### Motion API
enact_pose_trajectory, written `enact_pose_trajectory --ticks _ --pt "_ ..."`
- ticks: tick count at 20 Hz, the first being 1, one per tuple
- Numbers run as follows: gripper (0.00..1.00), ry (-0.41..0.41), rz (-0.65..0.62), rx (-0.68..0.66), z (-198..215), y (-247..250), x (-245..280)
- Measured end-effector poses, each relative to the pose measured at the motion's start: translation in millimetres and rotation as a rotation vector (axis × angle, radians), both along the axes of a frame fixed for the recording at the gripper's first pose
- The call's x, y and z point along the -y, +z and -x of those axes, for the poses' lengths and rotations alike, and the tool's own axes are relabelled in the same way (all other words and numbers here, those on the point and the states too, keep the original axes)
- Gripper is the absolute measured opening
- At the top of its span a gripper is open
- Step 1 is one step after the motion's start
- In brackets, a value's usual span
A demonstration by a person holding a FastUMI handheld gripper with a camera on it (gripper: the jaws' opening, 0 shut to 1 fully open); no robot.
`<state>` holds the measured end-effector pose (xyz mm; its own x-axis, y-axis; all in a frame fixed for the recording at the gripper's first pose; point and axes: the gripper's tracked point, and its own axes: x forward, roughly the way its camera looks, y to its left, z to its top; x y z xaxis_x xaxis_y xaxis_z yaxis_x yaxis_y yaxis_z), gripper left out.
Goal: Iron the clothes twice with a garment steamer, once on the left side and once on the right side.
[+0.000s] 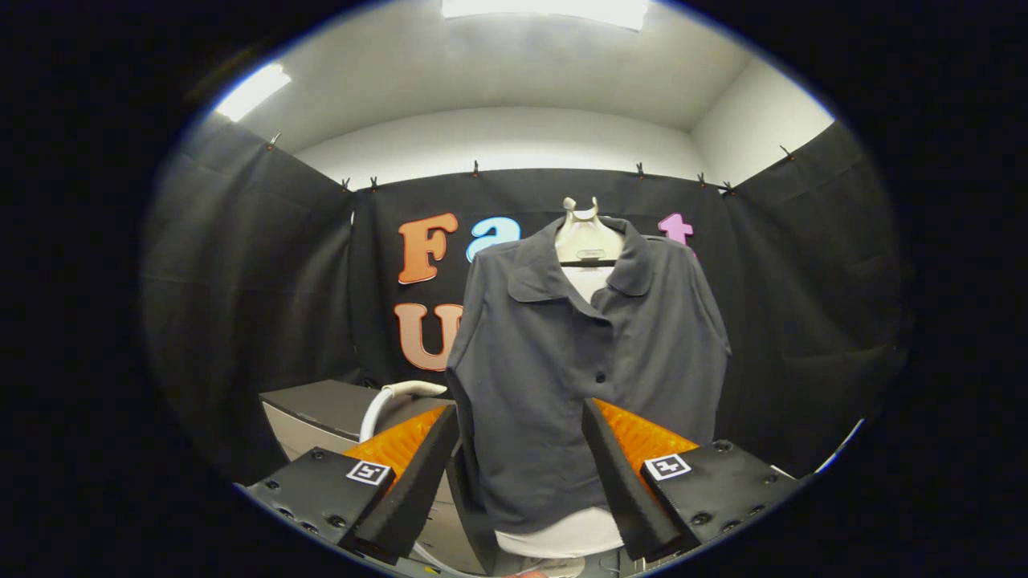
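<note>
Grey shirt (578, 361) on a pale hanger (587, 237), beyond the spread, empty gripper (522, 425) fingers.

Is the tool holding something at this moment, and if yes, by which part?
Nothing is held: the tool is open, and the grey shirt hangs beyond its fingers.

I see a dark grey collared shirt (562, 377) hanging upright on a pale mannequin torso (586, 237), front facing me, placket partly open at the neck over a white underlayer, one dark button visible at mid-chest. The sleeves hang down at both sides; a white hem shows below the shirt's lower edge. The white curved handle of the garment steamer (393, 401) rises beside a grey cabinet (321, 405), just beside the shirt's lower sleeve, apart from it.
</note>
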<state>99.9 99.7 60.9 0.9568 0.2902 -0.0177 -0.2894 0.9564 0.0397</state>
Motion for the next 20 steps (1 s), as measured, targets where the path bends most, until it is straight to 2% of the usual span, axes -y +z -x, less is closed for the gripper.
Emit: enact_pose_trajectory --ticks 4,7,11,14,18,20 --pt "1.0 0.089 0.012 0.006 -35 9 -66" --pt "1.0 0.158 0.048 0.002 -57 9 -139" --pt "0.99 0.253 0.079 -0.062 -110 -7 -247" --pt "0.98 0.277 0.106 -0.203 -176 -31 -307" --pt "0.99 0.315 0.131 -0.521 -249 -92 -375" --pt "0.99 0.276 0.152 -0.642 -286 -124 -390"
